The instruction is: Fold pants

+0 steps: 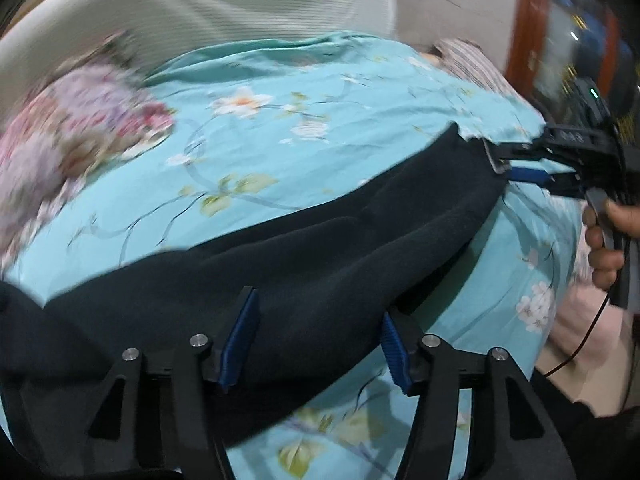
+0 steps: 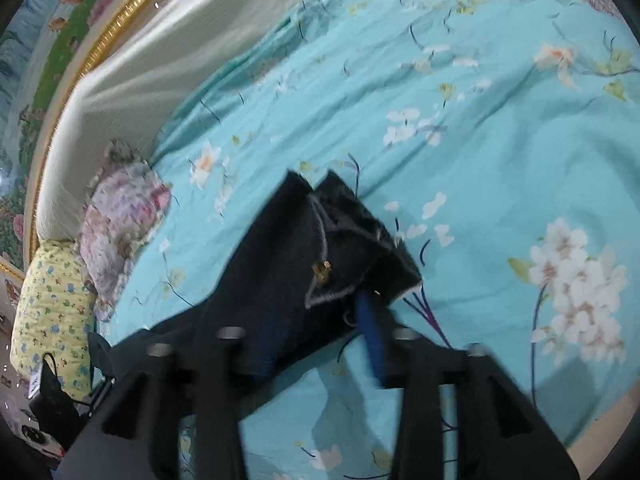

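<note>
- The dark pants (image 1: 304,248) stretch along the near edge of the bed, over the turquoise floral sheet (image 1: 280,120).
- The right gripper (image 1: 516,162) pinches the waistband end, fingers pressed onto the cloth.
- The left gripper (image 1: 316,344) has its fingers spread, straddling the pants but not clamping them.
- Likely step: gripping both ends before folding; next, the left fingers must close on the fabric.

Dark pants (image 1: 304,240) stretched lengthwise across the bed.

Dark navy pants (image 1: 304,240) are seen on a turquoise bedsheet (image 2: 480,128) printed with white blossoms, beside a pink-and-lilac floral pillow (image 2: 120,216).
</note>
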`<action>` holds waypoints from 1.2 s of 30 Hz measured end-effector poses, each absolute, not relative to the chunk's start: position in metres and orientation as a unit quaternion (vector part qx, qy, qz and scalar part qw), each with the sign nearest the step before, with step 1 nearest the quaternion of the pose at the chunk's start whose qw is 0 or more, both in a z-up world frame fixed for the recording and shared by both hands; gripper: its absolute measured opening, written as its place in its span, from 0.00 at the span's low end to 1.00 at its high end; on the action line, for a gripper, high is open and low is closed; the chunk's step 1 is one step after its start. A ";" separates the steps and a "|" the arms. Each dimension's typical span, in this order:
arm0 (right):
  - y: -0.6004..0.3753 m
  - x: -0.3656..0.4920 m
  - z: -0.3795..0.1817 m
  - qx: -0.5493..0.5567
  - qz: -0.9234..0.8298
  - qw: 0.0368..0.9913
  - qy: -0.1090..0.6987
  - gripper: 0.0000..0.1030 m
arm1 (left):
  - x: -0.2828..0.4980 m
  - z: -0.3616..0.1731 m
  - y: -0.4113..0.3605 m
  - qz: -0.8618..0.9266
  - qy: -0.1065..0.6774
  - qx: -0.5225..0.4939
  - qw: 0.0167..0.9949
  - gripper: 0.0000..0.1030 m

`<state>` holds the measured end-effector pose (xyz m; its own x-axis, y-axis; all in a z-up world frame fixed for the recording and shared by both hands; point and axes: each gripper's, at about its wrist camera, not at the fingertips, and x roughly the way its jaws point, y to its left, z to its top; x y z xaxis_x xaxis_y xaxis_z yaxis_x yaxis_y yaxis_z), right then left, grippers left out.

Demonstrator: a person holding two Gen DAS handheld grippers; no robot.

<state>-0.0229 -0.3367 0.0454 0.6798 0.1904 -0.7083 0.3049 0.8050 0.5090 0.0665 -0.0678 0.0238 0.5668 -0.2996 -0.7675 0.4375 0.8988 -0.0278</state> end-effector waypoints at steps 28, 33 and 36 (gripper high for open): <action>-0.167 -0.011 0.082 0.110 0.184 0.900 0.380 0.54 | 0.095 0.061 0.136 0.068 0.436 -0.137 0.887 0.66; -0.091 -0.009 0.086 0.051 0.296 0.876 0.378 0.54 | 0.115 0.063 0.149 0.089 0.449 -0.146 0.877 0.67; -0.046 -0.005 0.082 0.020 0.351 0.854 0.384 0.54 | 0.129 0.063 0.153 0.105 0.457 -0.141 0.872 0.67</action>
<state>-0.0054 -0.0464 0.0816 0.4589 0.6143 -0.6419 -0.5844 0.7529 0.3028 0.1288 0.1528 0.0631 0.5611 0.0535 -0.8260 -0.3117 0.9381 -0.1509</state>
